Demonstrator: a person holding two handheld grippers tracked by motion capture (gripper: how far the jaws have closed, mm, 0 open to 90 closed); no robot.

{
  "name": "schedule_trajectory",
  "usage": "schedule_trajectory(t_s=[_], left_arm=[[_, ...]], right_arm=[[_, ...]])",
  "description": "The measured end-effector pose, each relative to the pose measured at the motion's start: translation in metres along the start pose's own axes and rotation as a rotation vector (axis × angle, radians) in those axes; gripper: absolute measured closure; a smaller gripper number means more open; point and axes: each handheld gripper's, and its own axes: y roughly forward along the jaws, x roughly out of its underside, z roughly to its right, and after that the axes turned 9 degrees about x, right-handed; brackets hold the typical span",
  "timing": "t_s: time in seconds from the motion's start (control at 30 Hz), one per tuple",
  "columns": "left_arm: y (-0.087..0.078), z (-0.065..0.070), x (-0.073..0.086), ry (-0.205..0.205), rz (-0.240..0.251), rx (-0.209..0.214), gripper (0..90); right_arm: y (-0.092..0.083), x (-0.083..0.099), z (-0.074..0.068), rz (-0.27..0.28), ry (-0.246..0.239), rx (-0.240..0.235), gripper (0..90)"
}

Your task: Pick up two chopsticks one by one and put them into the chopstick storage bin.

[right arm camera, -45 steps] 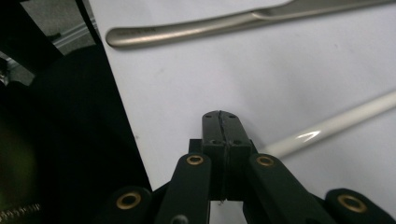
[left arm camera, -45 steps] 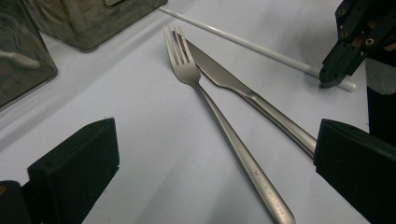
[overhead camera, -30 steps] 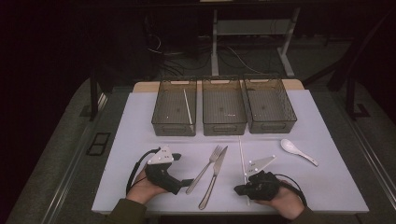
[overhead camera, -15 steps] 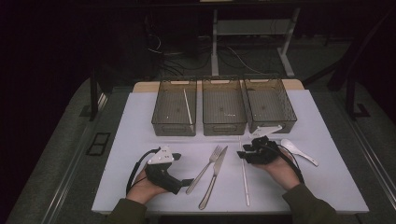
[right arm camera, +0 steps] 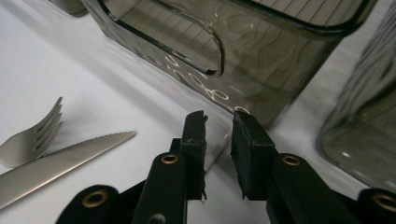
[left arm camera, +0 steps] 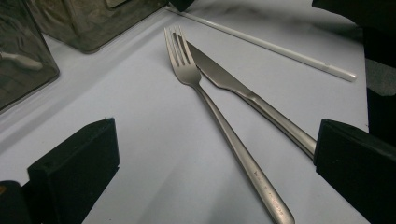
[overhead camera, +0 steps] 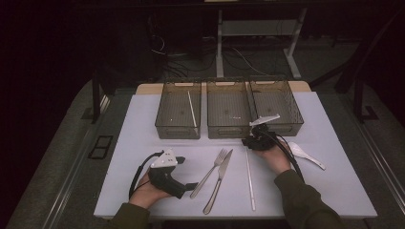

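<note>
A white chopstick (overhead camera: pixel 250 181) lies lengthwise on the white table, right of a steel fork (overhead camera: pixel 210 172) and knife (overhead camera: pixel 219 182). My right gripper (overhead camera: pixel 249 143) is at the chopstick's far end, just in front of the middle bin (overhead camera: pixel 228 130). In the right gripper view its jaws (right arm camera: pixel 219 121) stand a narrow gap apart and have just been closing, with the chopstick's pale end (right arm camera: pixel 215 154) between them; the stick still rests on the table. My left gripper (overhead camera: pixel 187 172) lies near the front edge, wide open (left arm camera: pixel 215 135), with the fork (left arm camera: pixel 219 121) and knife (left arm camera: pixel 243 91) between its jaws, untouched.
Three smoky plastic bins stand in a row at the back: the left bin (overhead camera: pixel 177 131) holds another chopstick (overhead camera: pixel 191 109), and the right bin (overhead camera: pixel 279 129) is beside my right hand. A white spoon (overhead camera: pixel 305 155) lies at the right.
My right hand has travelled from the table's near edge forward to the chopstick's far end, in front of the bins. The left hand, fork and knife have stayed put.
</note>
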Motion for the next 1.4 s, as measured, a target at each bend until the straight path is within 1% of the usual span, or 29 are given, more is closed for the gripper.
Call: schedule_trajectory(t_s=[0.17,0.23,0.3,0.47,0.67,0.7,0.9,1.0,1.27,1.33,1.4], left_arm=[[-0.0005,-0.0002,0.0,0.001,0.001,0.0,0.0],[-0.0005,-0.0003,0.0,0.001,0.001,0.001,0.0],[-0.0001,0.0,-0.0001,0.001,0.002,0.002,0.0],[-0.0001,0.0001,-0.0003,0.001,0.002,0.002,0.0],[0.0001,0.0002,-0.0004,0.001,0.003,0.003,0.0],[0.0002,0.0001,-0.0004,0.001,0.003,0.003,0.0],[0.0003,0.0,-0.0004,-0.001,0.003,0.004,0.0],[0.0004,0.0,-0.0004,-0.001,0.003,0.005,0.0],[0.0002,-0.0005,-0.0003,0.0,0.003,0.005,0.0],[0.0001,-0.0005,-0.0002,0.0,0.003,0.005,0.0],[0.0003,-0.0008,0.0,0.0,0.002,0.008,0.0]], right_arm=[[0.0062,-0.0013,-0.0008,-0.021,-0.002,0.007,77.1],[0.0068,-0.0012,-0.0008,-0.019,-0.004,0.013,79.3],[0.0068,-0.0011,-0.0007,-0.019,-0.006,0.014,79.4],[0.0066,-0.0013,-0.005,-0.019,-0.04,0.038,80.2],[0.0068,-0.0025,-0.008,-0.026,-0.062,0.048,83.0],[0.0069,-0.0029,-0.0083,-0.026,-0.07,0.049,83.3],[0.0071,-0.0034,-0.0084,-0.029,-0.077,0.043,85.0],[0.0072,-0.0035,-0.0094,-0.027,-0.09,0.046,86.1],[0.0073,-0.0034,-0.0089,-0.026,-0.093,0.042,86.5],[0.0072,-0.0032,-0.0074,-0.026,-0.082,0.033,86.1],[0.0072,-0.0025,-0.0046,-0.021,-0.064,0.015,85.6]])
